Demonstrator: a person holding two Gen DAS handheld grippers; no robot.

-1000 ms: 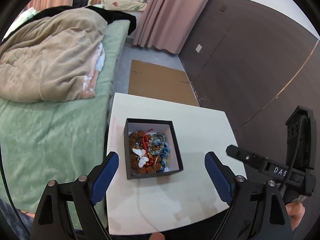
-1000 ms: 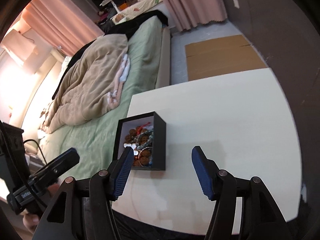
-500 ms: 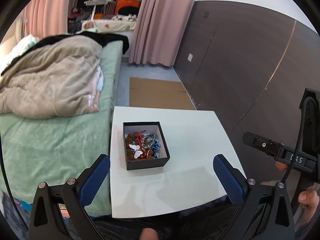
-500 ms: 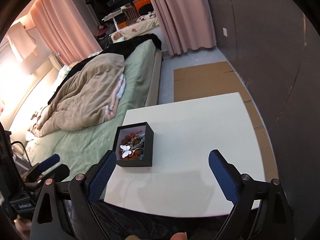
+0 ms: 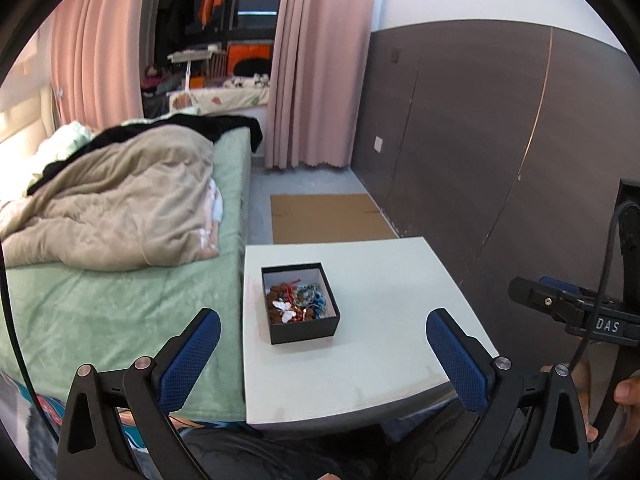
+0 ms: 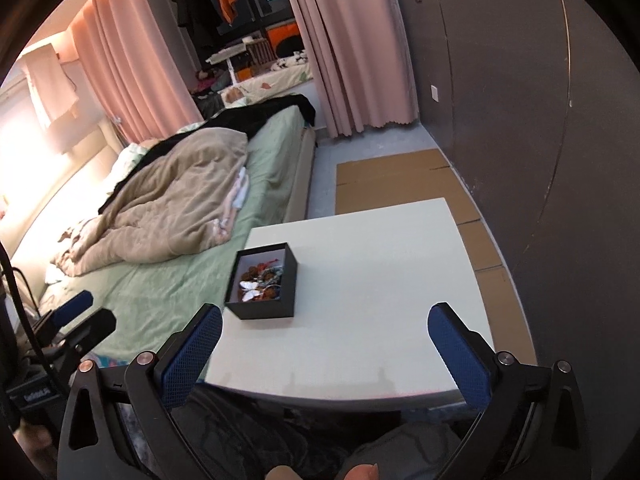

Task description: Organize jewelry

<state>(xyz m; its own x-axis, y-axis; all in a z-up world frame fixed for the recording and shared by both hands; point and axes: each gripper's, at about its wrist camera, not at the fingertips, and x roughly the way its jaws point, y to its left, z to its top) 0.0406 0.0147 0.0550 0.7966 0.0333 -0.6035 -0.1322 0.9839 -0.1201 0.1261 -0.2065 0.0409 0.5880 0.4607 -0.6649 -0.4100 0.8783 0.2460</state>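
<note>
Both grippers pulled back and up from the black box within the last second; left gripper and right gripper fingers spread wide, empty. Jewelry heaped inside box on white tabletop; sorting likely finished

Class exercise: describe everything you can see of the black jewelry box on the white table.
The black jewelry box is small, square and lidless, seemingly card with a pale lining. It sits flat and upright on the white table, toward the edge nearest the bed. Inside lies a tangled pile: brown beads, blue beads, red cord and a white butterfly piece. Only the table touches it; both grippers are open and well short of it.
</note>
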